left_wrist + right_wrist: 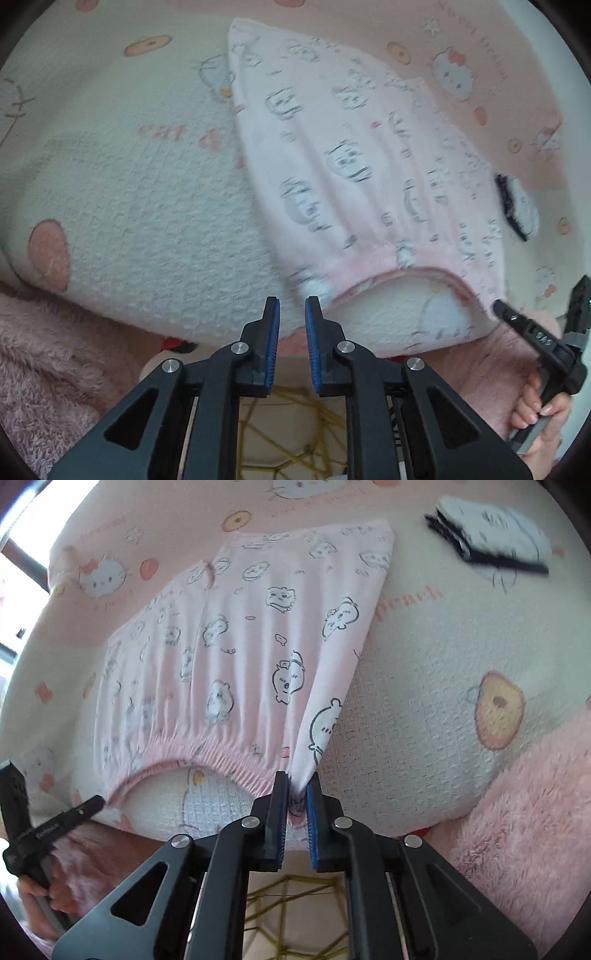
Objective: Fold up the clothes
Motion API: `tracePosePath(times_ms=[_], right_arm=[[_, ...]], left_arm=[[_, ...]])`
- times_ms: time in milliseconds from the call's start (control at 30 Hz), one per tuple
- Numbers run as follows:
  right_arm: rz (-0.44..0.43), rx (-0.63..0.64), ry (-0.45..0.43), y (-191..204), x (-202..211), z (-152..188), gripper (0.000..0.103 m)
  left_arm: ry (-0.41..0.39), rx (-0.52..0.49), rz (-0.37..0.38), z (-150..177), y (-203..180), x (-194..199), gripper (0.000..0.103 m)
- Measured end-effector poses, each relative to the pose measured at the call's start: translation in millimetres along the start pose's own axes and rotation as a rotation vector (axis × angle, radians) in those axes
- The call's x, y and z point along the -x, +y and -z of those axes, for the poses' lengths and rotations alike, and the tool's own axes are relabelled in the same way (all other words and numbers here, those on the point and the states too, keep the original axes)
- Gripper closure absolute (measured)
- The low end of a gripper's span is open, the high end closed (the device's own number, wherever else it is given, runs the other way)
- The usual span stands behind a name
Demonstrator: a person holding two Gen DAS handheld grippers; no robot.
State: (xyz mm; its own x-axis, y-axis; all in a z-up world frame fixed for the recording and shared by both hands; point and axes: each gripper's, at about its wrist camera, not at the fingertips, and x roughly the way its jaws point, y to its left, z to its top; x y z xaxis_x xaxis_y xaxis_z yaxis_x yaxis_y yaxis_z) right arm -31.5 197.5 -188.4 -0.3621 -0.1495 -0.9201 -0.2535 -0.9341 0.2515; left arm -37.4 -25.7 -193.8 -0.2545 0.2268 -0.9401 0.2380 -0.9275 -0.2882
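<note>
1. The right tongs (297, 786), black with blue pads, pinch the near corner of the waistband of the pale pink cartoon-printed cotton shorts (236, 646). The left tongs (292, 314) are nearly pressed together; the other waistband corner seems caught at their tips, though blur hides the contact.
2. Risk — both bites look shallow, right at the fabric's edge, so a pull could slip a corner free and the fold would skew.
3. The elastic sags between the two grips; uneven lifting could wrinkle the layers.
4. The shorts stretch away from both tongs across the cream and pink printed bedspread (424, 701), legs at the far end.
</note>
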Motion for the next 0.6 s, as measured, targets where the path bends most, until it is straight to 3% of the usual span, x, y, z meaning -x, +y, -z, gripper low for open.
tracePosePath(times_ms=[67,133,300,367,467,533,600], right_arm=[[0.052,0.013,0.048,2.4,-12.7,-1.2,0.087],[0.059,-0.027,0.096,-3.0,-25.8,-3.3,0.083],[-0.036,-0.132,0.012,-16.3,-12.5,-17.5,0.066],[-0.064,-0.16,0.003,-19.9,-12.6,-22.7,0.066],[-0.1,-0.181,0.051,-18.5,-26.2,-27.4,0.066],[-0.114,-0.167,0.067,-12.5,-33.7,-30.4,0.066],[-0.112,-0.129,0.068,-4.3,-41.1,-36.1,0.067]], left_arm=[[0.037,0.05,0.002,-1.2,13.5,-6.3,0.087],[0.011,0.107,0.048,-7.5,25.3,-0.8,0.087],[-0.126,0.132,0.107,-24.6,33.3,24.6,0.074],[-0.139,0.077,0.149,-26.8,18.7,24.8,0.074],[-0.123,-0.076,0.129,-28.6,-16.5,16.8,0.074],[-0.111,-0.177,0.061,-27.9,-38.9,5.7,0.074],[-0.066,-0.217,-0.039,-29.2,-47.1,-11.5,0.074]])
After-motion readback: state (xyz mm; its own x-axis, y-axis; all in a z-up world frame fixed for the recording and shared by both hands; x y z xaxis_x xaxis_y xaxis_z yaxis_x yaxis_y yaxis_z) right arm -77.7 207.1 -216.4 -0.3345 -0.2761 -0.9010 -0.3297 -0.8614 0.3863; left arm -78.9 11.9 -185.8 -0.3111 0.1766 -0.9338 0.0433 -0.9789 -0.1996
